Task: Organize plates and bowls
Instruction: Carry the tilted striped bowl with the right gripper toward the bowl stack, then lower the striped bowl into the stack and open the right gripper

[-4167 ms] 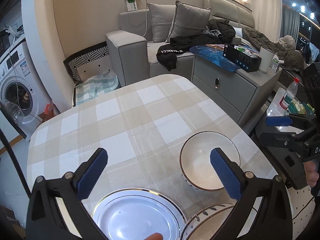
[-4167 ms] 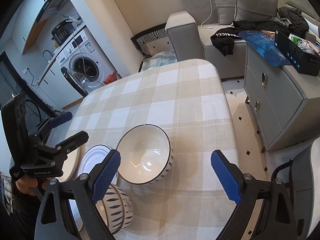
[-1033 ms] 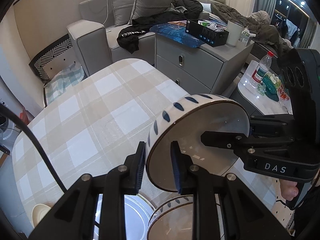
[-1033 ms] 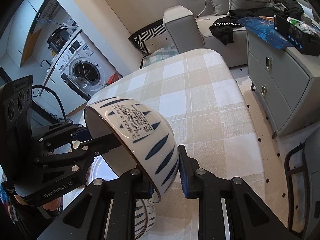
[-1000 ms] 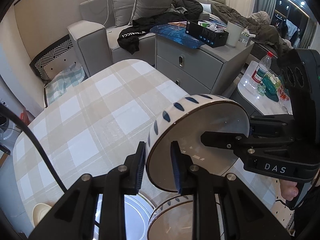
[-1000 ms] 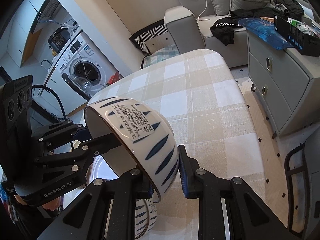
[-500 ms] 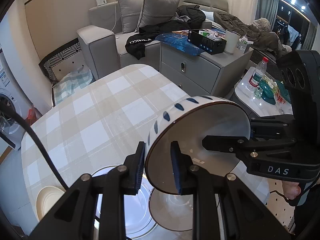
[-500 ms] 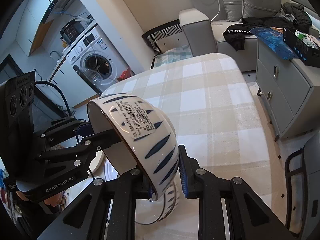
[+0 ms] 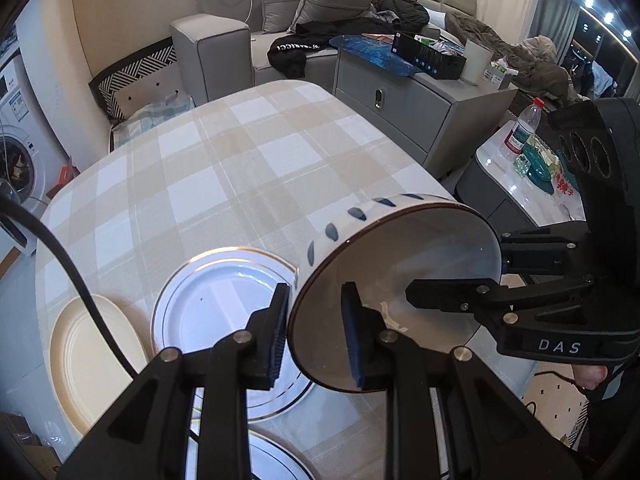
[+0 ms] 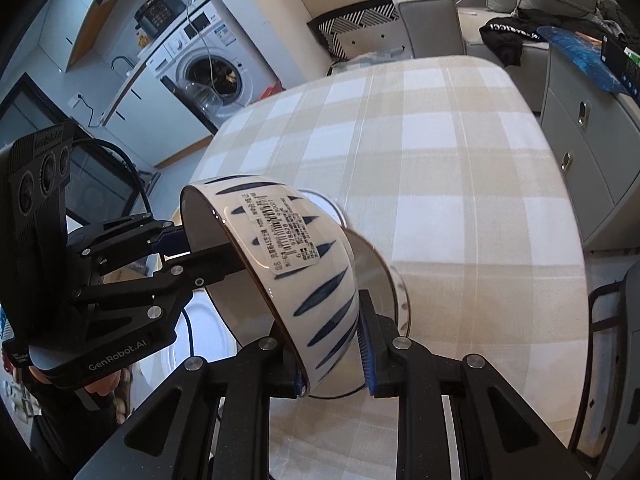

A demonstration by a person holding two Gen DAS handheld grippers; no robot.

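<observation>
From the left wrist, the left gripper (image 9: 316, 332) is clamped on the near rim of the bowl (image 9: 396, 296), one pad outside, one inside, holding it tilted on edge in the air above the table (image 9: 256, 168). Its white inside faces the camera. The right gripper (image 9: 502, 268) pinches the far rim from the right. Only this view shows the gold-rimmed plate (image 9: 216, 300) just beneath, a cream plate (image 9: 84, 360) to its left, and another dish at the bottom edge. From the right wrist, the right gripper (image 10: 332, 348) is shut on the bowl's (image 10: 288, 256) rim. This side shows the blue-streaked outside and a barcode label (image 10: 286, 232). The left gripper (image 10: 188, 248) grips the opposite rim. A second bowl (image 10: 380, 276) stands on the table behind it.
</observation>
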